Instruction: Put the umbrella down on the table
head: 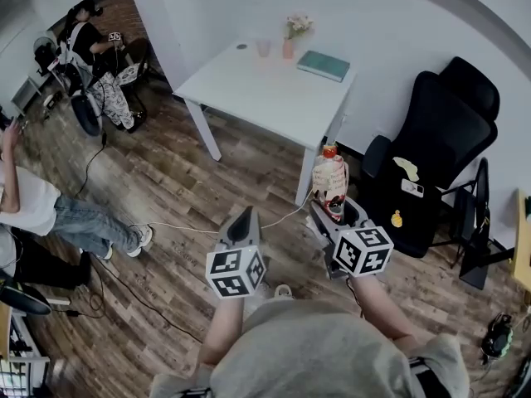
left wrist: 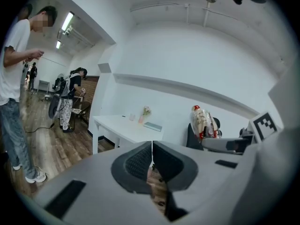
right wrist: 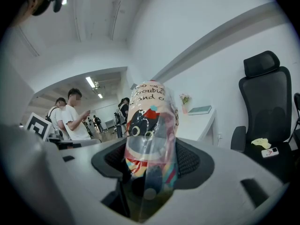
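A folded umbrella (right wrist: pixel 150 130) with a cream, red and black cartoon print in a clear sleeve stands upright between the jaws of my right gripper (right wrist: pixel 152 161), which is shut on it. In the head view the umbrella (head: pixel 329 179) rises from the right gripper (head: pixel 332 214), short of the white table (head: pixel 249 89). My left gripper (head: pixel 242 222) is beside it to the left, shut with nothing held; its pads (left wrist: pixel 140 161) meet in the left gripper view. That view also shows the umbrella (left wrist: pixel 202 122) and the table (left wrist: pixel 119 125) ahead.
On the table stand a teal book (head: pixel 323 65), a pink vase with flowers (head: pixel 290 36) and a small cup (head: pixel 263 48). A black office chair (head: pixel 431 156) is right of the table. People stand and sit at the left (head: pixel 50 210). Cables lie on the wooden floor (head: pixel 166 222).
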Tool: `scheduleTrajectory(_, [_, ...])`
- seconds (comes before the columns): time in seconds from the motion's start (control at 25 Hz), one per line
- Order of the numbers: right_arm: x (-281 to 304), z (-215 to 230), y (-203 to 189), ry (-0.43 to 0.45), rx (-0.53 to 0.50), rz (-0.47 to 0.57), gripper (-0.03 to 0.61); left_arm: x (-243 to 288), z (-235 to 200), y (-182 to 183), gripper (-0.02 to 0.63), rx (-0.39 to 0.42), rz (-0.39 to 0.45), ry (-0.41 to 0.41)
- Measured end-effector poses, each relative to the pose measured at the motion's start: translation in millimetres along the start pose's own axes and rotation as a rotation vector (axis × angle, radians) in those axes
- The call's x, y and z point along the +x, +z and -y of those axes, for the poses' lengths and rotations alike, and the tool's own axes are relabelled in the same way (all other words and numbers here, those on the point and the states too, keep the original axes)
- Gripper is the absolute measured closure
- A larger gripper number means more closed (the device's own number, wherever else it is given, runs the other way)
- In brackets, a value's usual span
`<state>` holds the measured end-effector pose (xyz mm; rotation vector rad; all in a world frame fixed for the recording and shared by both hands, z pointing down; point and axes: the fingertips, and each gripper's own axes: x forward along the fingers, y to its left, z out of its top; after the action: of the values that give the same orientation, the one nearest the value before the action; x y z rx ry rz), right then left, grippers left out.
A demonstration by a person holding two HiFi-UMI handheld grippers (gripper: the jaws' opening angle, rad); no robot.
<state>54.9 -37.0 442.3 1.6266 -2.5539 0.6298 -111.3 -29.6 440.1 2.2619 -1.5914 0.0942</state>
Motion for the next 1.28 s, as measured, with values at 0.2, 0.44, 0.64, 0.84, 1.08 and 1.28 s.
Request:
scheduleTrajectory(0.2, [23.6,3.7,1.4,-0.013,0.002,-0.005,0.308,20.3,-13.9,5.3,0.604,0.009,-0.007,-0.021])
scheduleTrajectory(0.44, [38.2,8.1,3.2,-0.028,-0.002,-0.013,0.307,36.0,-23.6,8.6,0.604,-0.047,-0.021,-0.055])
scheduleTrajectory(0.64, [48.2,19.6,9.6,-0.038,-0.003,-0.015,0.307,51.7,-25.9,13.3,0.604,-0.05,-0.02,-0.048])
scheduleTrajectory(0.84, [70.3,36.1,17.0,-0.041,0.002,-0.005,0.307,73.3,-31.8,14.0,0.604,-0.044,-0.026,-0.041])
scheduleTrajectory(1.08, [114.1,61.9,38.5,-0.025,-0.033,0.01,0.307,120.5,-41.9,26.8,0.604,-0.04,-0.012,-0.02])
scheduleTrajectory(1.28, [155.8,84.8,59.0,-0.011,-0.05,0.006,0.307,168.9,-46.4,43.4,0.604,-0.026,-0.01,-0.018])
